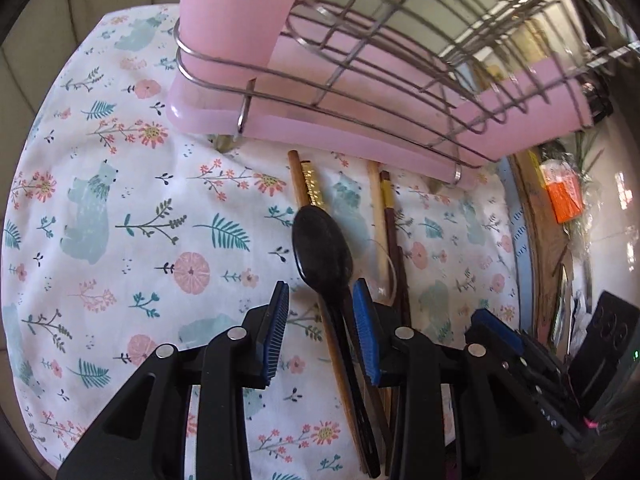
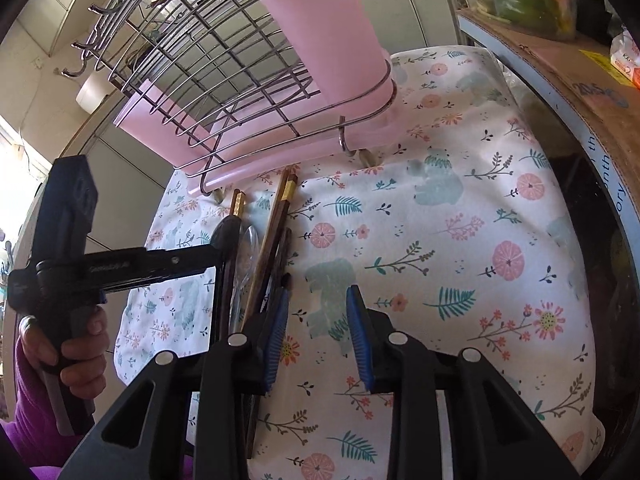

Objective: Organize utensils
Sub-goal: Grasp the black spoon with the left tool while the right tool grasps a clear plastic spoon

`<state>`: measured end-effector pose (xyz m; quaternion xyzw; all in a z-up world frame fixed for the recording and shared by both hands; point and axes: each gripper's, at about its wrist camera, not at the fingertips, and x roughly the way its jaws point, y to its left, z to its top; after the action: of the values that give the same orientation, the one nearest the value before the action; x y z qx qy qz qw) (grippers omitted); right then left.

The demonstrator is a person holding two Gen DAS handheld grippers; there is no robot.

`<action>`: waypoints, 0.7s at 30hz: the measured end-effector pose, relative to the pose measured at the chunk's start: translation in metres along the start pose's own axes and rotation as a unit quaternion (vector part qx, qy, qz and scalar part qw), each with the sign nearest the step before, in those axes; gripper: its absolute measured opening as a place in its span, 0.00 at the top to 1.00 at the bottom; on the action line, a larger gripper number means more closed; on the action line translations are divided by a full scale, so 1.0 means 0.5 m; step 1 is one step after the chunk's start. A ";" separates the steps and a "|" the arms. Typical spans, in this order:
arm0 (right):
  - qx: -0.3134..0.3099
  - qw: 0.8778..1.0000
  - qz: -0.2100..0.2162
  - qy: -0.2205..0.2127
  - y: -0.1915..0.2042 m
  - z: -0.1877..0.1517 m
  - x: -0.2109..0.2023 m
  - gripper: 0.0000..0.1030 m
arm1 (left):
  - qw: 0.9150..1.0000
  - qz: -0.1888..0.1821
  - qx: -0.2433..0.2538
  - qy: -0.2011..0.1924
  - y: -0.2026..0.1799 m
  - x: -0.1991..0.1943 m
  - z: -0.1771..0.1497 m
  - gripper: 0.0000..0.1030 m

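A black spoon lies on the floral cloth across wooden chopsticks. More chopsticks and a clear plastic spoon lie just right of it. My left gripper is open astride the spoon's neck, which sits nearer the right pad; neither pad presses on it. My right gripper is open over bare cloth, just right of the utensil pile. Behind the pile stands a wire rack on a pink tray, with a pink cup in its corner.
A hand in a purple sleeve holds the left gripper's handle. A cardboard box with a green pepper borders the cloth on the right. An orange packet lies beyond the cloth's edge.
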<state>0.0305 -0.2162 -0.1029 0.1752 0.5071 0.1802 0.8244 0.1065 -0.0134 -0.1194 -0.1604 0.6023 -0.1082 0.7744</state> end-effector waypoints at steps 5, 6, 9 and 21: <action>0.000 1.000 0.000 0.007 -0.001 0.007 0.011 0.71 | 1.000 0.003 -0.020 -0.006 0.001 0.018 0.022 0.68; -0.001 1.000 0.001 0.008 0.001 0.009 0.013 0.71 | 1.000 0.002 -0.020 -0.008 0.002 0.018 0.023 0.68; -0.007 1.000 0.002 0.010 0.008 0.015 0.019 0.71 | 1.000 -0.004 -0.016 -0.016 0.000 0.018 0.025 0.75; -0.022 0.999 0.019 0.035 0.052 0.040 0.052 0.77 | 0.998 -0.033 0.002 -0.045 0.049 -0.062 0.035 0.97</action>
<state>0.0561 -0.1833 -0.1020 0.1599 0.5280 0.2127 0.8064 0.1149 0.0225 -0.0967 -0.1835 0.5610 -0.1270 0.7971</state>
